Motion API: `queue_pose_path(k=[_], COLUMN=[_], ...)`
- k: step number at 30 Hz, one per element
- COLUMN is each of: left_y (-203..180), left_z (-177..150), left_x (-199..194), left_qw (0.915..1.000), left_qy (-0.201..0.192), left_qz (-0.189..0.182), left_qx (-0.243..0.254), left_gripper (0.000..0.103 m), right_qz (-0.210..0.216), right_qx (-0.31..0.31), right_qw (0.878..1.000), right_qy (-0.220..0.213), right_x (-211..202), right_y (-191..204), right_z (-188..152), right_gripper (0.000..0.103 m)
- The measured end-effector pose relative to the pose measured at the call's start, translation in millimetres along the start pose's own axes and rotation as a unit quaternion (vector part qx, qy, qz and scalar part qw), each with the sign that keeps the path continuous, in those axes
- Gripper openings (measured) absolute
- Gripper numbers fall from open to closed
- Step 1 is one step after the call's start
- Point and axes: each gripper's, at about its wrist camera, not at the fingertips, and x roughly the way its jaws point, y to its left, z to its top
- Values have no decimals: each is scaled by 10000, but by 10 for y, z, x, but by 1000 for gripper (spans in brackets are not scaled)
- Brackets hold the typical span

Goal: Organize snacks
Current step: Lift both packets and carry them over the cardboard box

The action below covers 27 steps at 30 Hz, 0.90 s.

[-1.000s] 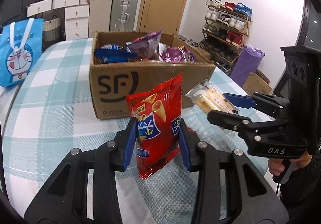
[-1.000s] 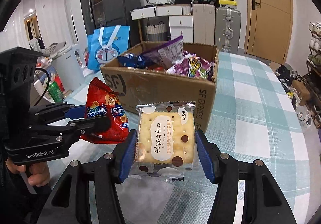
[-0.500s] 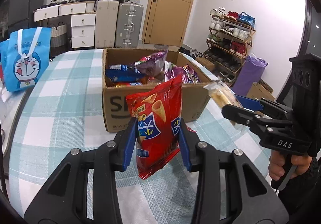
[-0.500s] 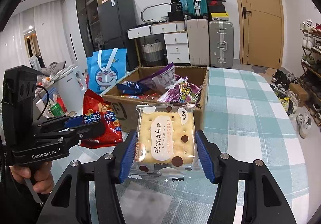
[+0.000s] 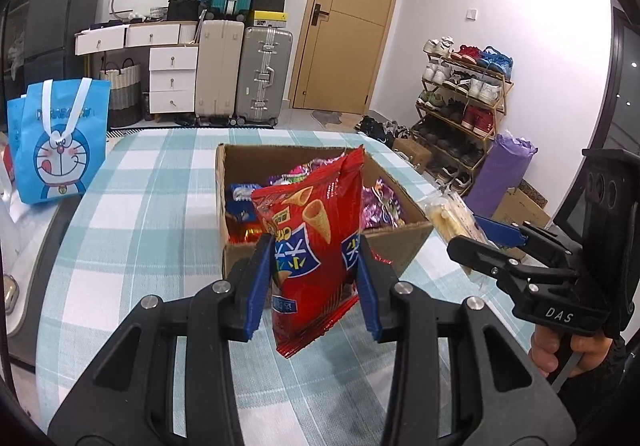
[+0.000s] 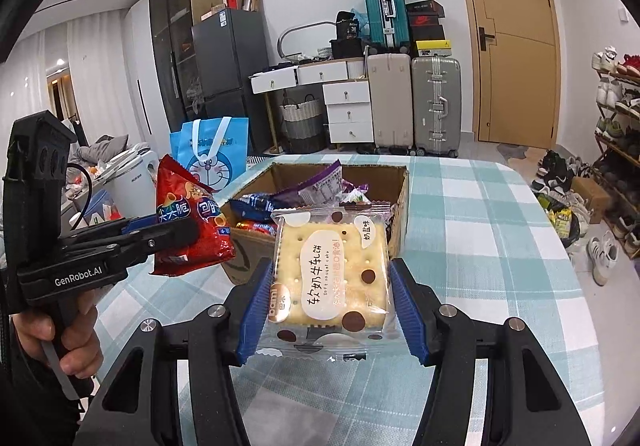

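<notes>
My left gripper is shut on a red chip bag and holds it upright in the air, in front of an open cardboard box with several snack packs inside. My right gripper is shut on a clear-wrapped cracker pack, held above the table just before the same box. The right gripper with the cracker pack shows at the right of the left wrist view. The left gripper with the red bag shows at the left of the right wrist view.
The box stands on a table with a teal and white checked cloth. A blue Doraemon bag stands at the table's left edge. Suitcases, drawers, a door and a shoe rack lie beyond.
Both grippers have risen and pulled back from the box with their snacks still held. The box now looks lower and farther, and its inside shows more.
</notes>
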Motion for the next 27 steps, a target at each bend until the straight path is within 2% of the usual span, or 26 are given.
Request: queue_pose_path(k=[9,27], left_y=[-79,8], left_z=[216,526], left_x=[147,751], left_qw=[9999,9990], left_qy=[7,176], left_qz=[150,400], left_qx=[54,35], left_gripper=[36,36], right_qz=[0,-5], right_qx=[-70,-24], right_qw=[10000,9997], right_qy=[60,234], right_x=[218,592], right_y=[16,-49], right_z=[174,321], right_gripper=[58,58])
